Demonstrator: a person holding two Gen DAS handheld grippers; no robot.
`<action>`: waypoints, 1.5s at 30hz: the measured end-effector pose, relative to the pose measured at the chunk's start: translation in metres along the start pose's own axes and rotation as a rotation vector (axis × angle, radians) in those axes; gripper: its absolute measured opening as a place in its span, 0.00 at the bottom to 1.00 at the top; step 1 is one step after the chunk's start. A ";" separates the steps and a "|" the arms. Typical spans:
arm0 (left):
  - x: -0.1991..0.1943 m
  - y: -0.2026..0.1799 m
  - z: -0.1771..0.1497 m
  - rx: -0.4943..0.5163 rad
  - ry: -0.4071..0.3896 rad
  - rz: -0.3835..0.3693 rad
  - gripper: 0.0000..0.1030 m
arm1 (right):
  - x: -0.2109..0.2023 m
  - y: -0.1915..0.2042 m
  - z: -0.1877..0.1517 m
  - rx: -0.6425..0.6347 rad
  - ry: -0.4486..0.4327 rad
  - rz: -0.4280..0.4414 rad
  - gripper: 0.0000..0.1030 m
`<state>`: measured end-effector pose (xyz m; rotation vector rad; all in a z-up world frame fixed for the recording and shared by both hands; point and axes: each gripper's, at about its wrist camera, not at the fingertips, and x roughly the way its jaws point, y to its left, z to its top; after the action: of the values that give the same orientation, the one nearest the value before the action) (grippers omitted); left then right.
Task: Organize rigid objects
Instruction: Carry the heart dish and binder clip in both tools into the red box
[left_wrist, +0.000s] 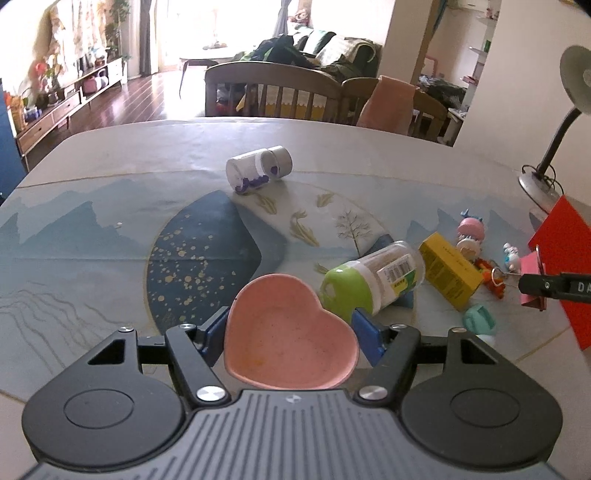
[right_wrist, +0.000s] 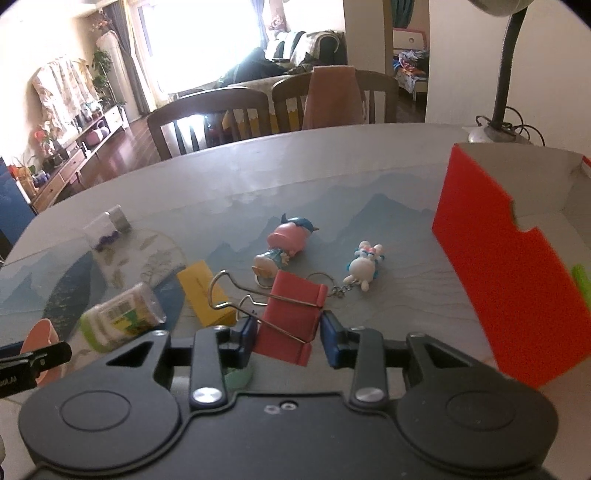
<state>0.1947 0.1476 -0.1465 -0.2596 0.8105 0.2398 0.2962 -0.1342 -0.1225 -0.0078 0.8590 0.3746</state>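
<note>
Left gripper (left_wrist: 290, 334) clamped on a smooth pink heart-shaped dish (left_wrist: 291, 339) between its blue pads, green-capped clear jar (left_wrist: 373, 280) lying just beyond, right gripper (right_wrist: 286, 338) pinching a red binder clip (right_wrist: 290, 317) with wire handles, glossy red box (right_wrist: 506, 266) to its right.

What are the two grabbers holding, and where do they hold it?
The left gripper holds the pink heart dish by its sides. The right gripper holds the red binder clip by its body.
</note>
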 end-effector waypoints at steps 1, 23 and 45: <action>-0.006 -0.001 0.001 -0.006 0.000 -0.005 0.68 | -0.006 0.000 0.000 -0.001 -0.002 0.007 0.35; -0.138 -0.071 0.012 0.129 -0.095 -0.211 0.68 | -0.151 -0.004 -0.013 -0.056 -0.120 0.061 0.35; -0.162 -0.147 0.034 0.250 -0.134 -0.411 0.68 | -0.200 -0.063 -0.006 0.033 -0.169 -0.103 0.35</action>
<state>0.1552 0.0022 0.0150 -0.1669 0.6303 -0.2275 0.1939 -0.2575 0.0127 0.0099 0.6950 0.2603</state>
